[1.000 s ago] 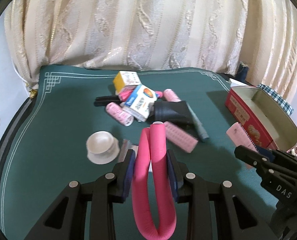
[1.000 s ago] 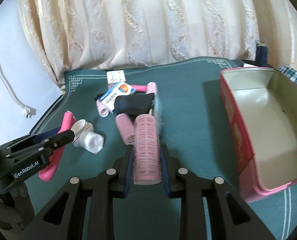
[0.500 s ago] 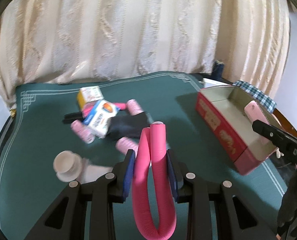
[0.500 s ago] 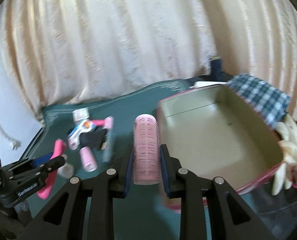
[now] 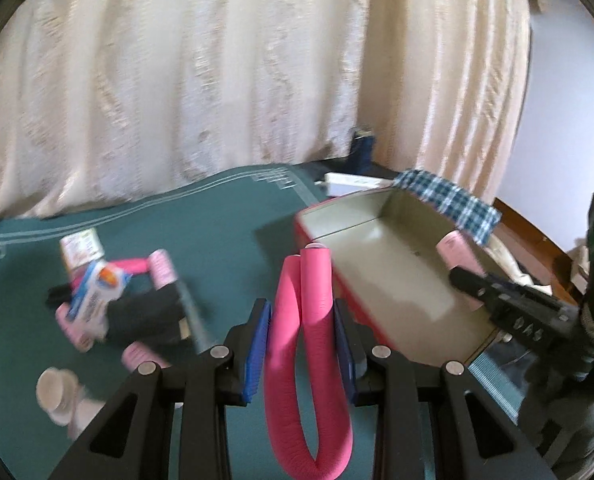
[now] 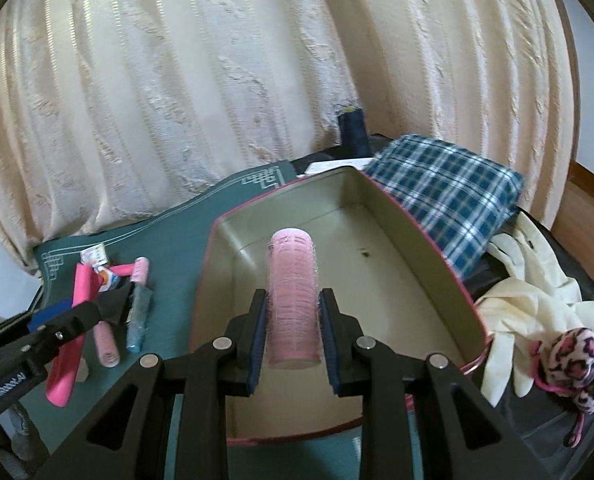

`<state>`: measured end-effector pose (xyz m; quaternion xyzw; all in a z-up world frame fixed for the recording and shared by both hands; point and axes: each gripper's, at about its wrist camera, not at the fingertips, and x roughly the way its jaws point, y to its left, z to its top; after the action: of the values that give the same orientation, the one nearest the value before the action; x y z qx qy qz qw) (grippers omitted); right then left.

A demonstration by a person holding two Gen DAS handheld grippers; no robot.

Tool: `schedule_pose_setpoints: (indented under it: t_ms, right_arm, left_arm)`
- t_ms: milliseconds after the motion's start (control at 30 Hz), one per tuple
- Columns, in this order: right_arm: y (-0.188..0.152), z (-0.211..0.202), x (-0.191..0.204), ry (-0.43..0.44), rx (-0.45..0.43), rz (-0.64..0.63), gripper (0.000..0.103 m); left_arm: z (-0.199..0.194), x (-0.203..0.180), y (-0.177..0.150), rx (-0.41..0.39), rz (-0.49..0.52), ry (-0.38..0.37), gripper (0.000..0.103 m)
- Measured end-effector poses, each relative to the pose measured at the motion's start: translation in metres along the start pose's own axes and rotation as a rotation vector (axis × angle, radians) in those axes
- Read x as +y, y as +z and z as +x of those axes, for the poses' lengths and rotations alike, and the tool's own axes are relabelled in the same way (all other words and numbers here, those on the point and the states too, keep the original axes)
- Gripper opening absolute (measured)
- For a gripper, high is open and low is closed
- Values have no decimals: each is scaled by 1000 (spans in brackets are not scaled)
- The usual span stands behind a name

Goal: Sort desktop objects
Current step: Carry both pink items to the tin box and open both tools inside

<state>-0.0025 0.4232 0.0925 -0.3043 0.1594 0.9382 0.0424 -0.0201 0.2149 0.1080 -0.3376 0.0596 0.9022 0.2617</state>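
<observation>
My right gripper (image 6: 293,308) is shut on a pale pink hair roller (image 6: 293,300) and holds it above the inside of the open red tin box (image 6: 429,252). The box also shows in the left wrist view (image 5: 317,224), with the right gripper (image 5: 463,276) over it. My left gripper (image 5: 303,320) is shut on a folded bright pink foam curler (image 5: 309,344) above the green mat (image 5: 217,216), just left of the box. The left gripper also shows in the right wrist view (image 6: 79,318).
A pile lies on the mat at the left: small cartons (image 5: 97,292), pink rollers (image 5: 161,268), a black item (image 5: 145,316), a comb (image 6: 139,316). A white cup (image 5: 53,392) lies near the front left. Plaid cloth (image 6: 445,188), cream gloves (image 6: 533,292) and a leopard scrunchie (image 6: 581,368) lie right of the box.
Both grippers moved right, away from the pile. The right gripper carried the roller from beside the box to above its inside. The left gripper brought the curler up to the box's left wall.
</observation>
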Motion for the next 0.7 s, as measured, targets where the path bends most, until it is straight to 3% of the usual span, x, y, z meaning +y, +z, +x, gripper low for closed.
schedule_pose_setpoints:
  t_ms: [433, 700]
  right_arm:
    - [5, 2, -36, -46, 9, 71, 30]
    - [8, -11, -47, -64, -32, 106, 45]
  left_arm:
    - [41, -42, 27, 41, 16, -128, 33]
    - [61, -51, 32, 65, -34, -194, 33]
